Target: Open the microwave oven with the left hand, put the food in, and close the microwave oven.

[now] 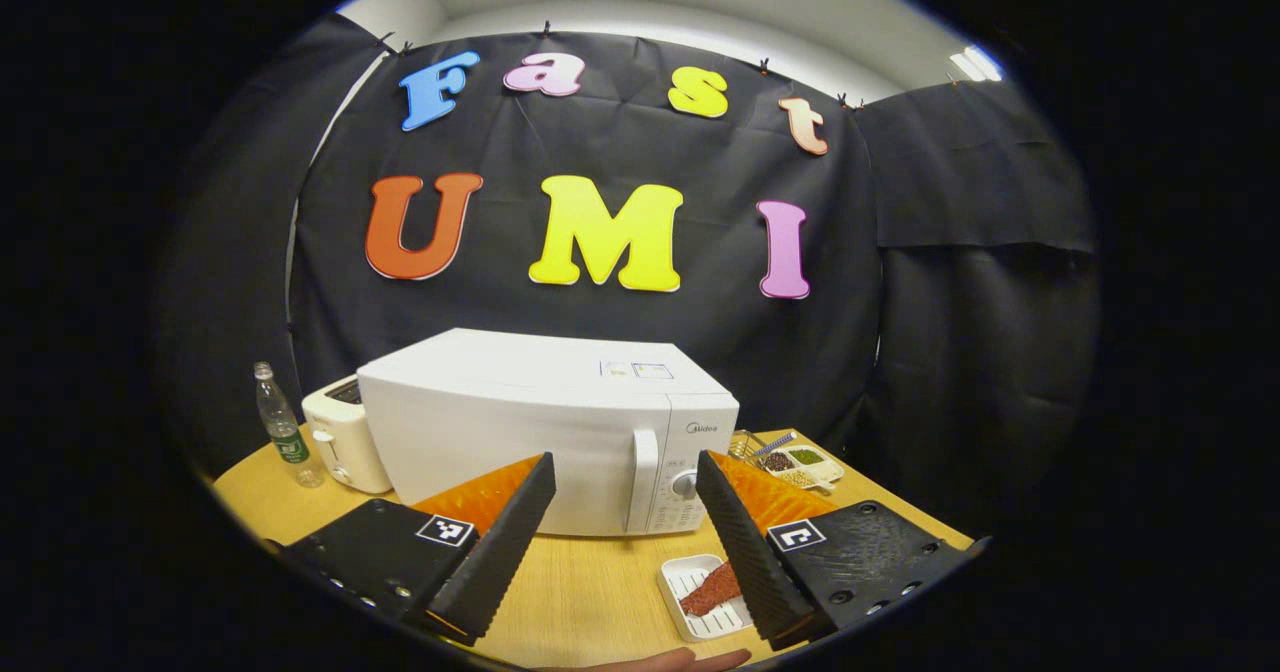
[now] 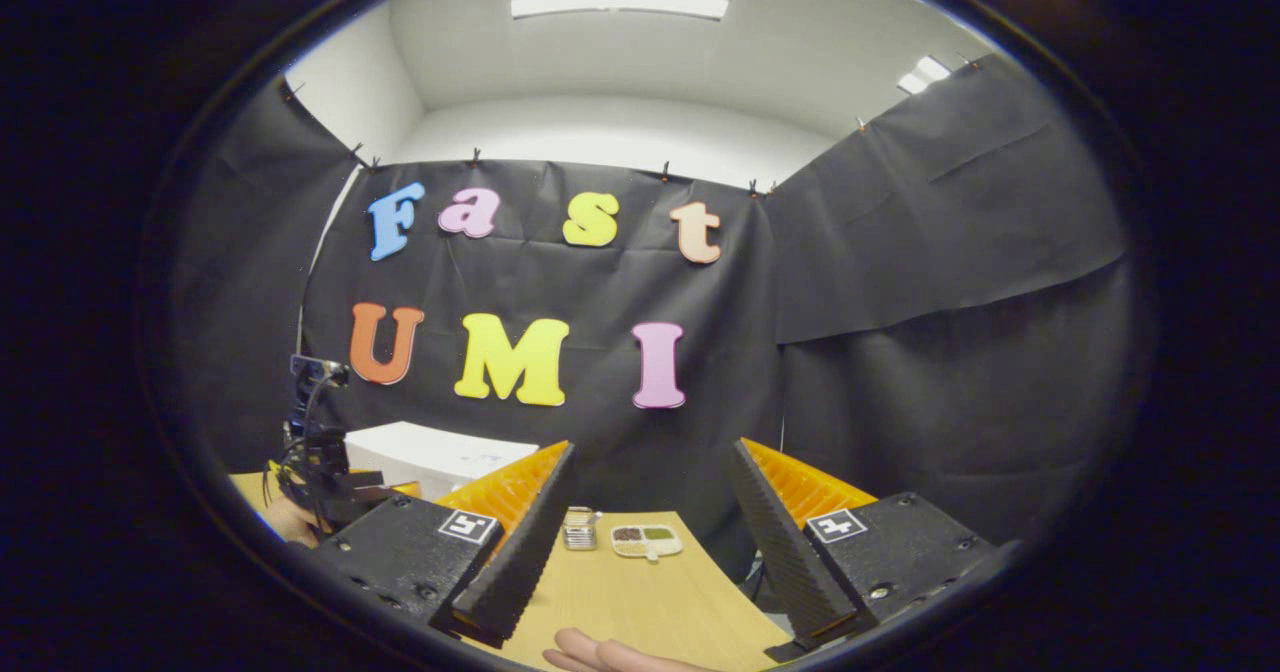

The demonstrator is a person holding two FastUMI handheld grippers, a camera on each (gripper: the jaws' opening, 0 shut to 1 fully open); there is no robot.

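1. The microwave oven point(image 1: 545, 427) is seen at the centre of the left gripper view, standing on the wooden table point(image 1: 590, 592) with its door closed; opening it is judged to be the step in hand, and none of the task is done yet.
2. The left gripper point(image 1: 625, 522) is held with its fingers wide apart and nothing between them, low in the frame, short of the oven front.
3. The door handle point(image 1: 641, 479), a pale vertical bar just left of the control panel, is framed between the two fingers. It should be approached squarely, so that one finger passes behind the bar before anything is pulled.
4. The pull is best made along the door's swing, gently, since a sharp tug may shift the whole oven.
5. The right gripper point(image 2: 650, 527) is likewise spread and empty, in the lower middle of the right gripper view, over bare table.
6. The food point(image 1: 712, 589), a reddish-brown piece in a white tray point(image 1: 690, 602), lies at the lower right of the left gripper view, near the oven's front.
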